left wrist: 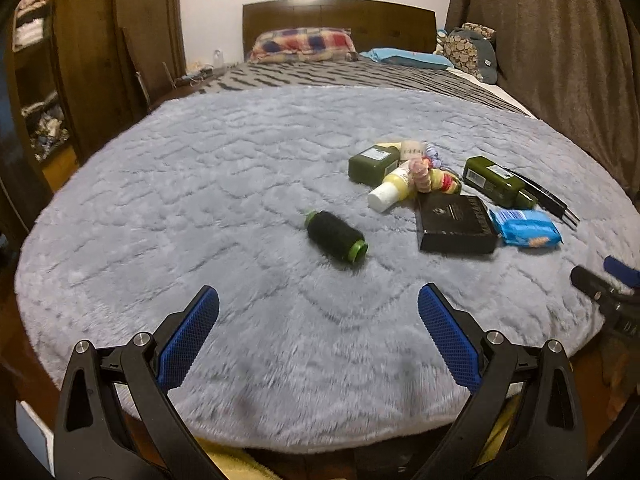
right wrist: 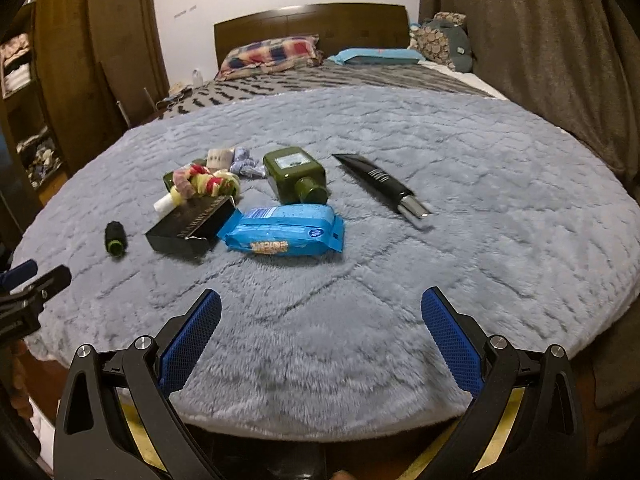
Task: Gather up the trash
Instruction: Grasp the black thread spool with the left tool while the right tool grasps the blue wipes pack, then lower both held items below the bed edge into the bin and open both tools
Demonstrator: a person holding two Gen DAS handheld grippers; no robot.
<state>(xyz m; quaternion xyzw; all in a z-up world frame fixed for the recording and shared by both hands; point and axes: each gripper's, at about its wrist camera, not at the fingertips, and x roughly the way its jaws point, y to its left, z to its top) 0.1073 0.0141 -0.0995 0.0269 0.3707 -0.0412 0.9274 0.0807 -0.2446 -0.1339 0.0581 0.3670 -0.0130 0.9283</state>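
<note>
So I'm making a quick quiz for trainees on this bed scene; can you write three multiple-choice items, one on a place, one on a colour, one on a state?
1. Where does the thread spool lie?
A. Apart from the pile, on the grey blanket
B. On top of the black box
C. On the pillow

2. What colour is the snack packet?
A. Red
B. Blue
C. White

3. How do the fingers of the right gripper stand?
A. Shut on the black tube
B. Shut on nothing
C. Open, holding nothing

Answers:
1 A: in the left wrist view the spool sits alone, clear of the black box.
2 B: its wrapper is bright blue in both views.
3 C: the blue fingers are spread wide over bare blanket, and the black tube lies untouched further off.
</note>
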